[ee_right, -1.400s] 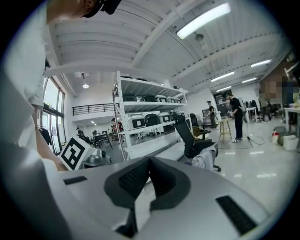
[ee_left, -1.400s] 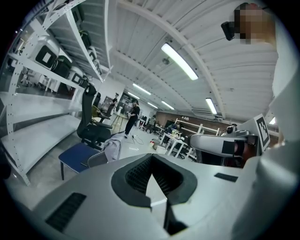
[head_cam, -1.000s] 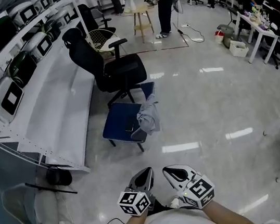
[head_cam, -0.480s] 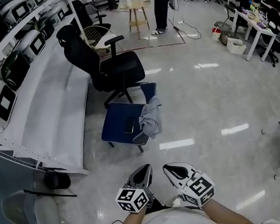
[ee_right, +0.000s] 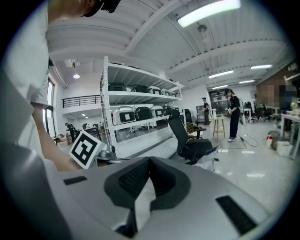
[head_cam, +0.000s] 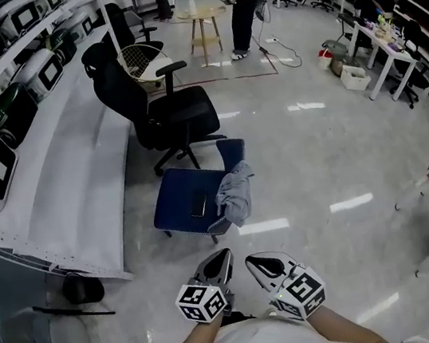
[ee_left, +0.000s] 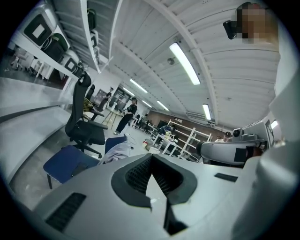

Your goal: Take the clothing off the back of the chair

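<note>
Clothing (head_cam: 235,191), a grey garment, is draped over the back of the blue chair (head_cam: 180,199) out on the open floor (head_cam: 317,158), with part of it hanging down at the seat's edge. It is not off yet, so I judge the task proper as not begun: this is approach only. Left claw (head_cam: 223,254) and right claw (head_cam: 255,262) sit side by side close in front of my body, well apart from the chair and pointing roughly toward it. Both claws are closed tip to tip with nothing between the pads; each gripper view shows bare pads meeting and the chair with the garment small in the distance. Left to do, as I read it: close the gap to the chair, open a claw, clamp the cloth near the backrest and lift it clear. A small dark flat thing (head_cam: 199,204) lies on the seat just beside the cloth; I can't tell what it is, so avoid snagging it. A black office chair (head_cam: 177,116) stands right behind the blue one, and I see no clothing on it.
</note>
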